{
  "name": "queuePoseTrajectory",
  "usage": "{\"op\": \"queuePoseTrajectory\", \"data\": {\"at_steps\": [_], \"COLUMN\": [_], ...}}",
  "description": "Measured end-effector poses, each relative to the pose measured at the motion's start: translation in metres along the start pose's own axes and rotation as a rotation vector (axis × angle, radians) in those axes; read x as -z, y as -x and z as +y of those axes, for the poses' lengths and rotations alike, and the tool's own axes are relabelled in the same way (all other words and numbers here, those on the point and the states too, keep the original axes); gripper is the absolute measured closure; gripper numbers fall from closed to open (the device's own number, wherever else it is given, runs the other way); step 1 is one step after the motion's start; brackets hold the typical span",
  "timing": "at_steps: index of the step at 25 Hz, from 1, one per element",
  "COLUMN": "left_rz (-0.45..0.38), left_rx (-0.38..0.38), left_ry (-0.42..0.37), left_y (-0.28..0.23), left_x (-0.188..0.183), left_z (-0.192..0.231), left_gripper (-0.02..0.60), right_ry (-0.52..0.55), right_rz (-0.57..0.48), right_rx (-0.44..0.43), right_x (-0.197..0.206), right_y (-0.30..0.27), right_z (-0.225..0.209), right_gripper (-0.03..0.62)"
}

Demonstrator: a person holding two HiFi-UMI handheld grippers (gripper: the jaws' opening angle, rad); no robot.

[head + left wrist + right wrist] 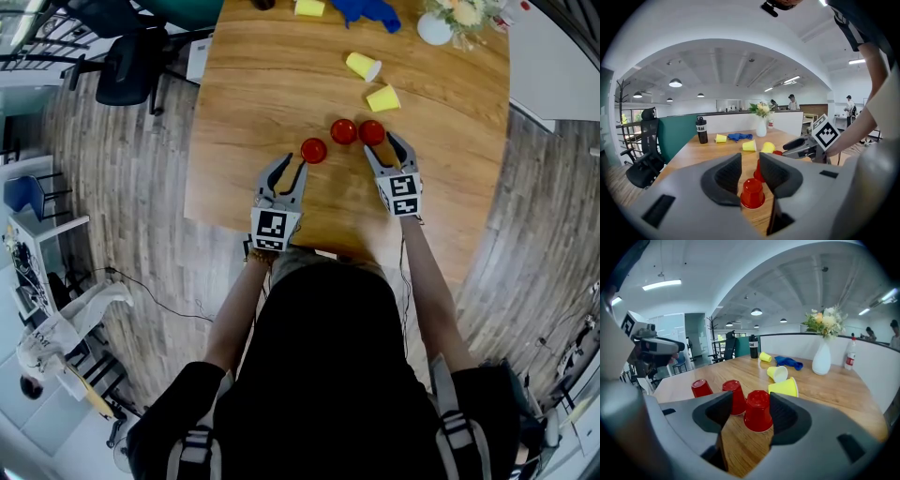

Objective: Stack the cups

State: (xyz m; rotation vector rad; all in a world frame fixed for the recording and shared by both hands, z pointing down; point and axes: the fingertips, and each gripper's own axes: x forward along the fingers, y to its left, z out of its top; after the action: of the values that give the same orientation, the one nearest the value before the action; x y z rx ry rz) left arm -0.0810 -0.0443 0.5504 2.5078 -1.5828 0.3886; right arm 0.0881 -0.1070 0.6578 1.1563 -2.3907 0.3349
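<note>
On the wooden table (253, 84), the left red cup (313, 150), middle red cup (343, 131) and right red cup (372, 132) are stood upside down in a row. The left claw (292, 164) is held partly open, with the left red cup at its tips, ungripped. The right claw (381, 142) is spread wide about the right red cup, unpressed.

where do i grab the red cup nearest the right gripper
Probably pinch the red cup across its side wall, low down, with the right gripper coming from the near side. It stands upside down, base up and tapering, so no rim is reachable.
</note>
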Motion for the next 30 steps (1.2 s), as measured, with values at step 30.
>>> {"op": "queuePoseTrajectory", "data": {"at_steps": [30], "left_rz": [0.141], "left_rx": [0.039], "left_ry": [-0.002], "left_y": [-0.048], "left_x": [0.096], "left_z": [0.001], "left_gripper": [0.351], "right_ry": [0.040], "right_rz": [0.099], "right_rx": [-0.024], "right_x": [0.013], "right_y": [0.040], "right_z": [0.034], "right_gripper": [0.352]}}
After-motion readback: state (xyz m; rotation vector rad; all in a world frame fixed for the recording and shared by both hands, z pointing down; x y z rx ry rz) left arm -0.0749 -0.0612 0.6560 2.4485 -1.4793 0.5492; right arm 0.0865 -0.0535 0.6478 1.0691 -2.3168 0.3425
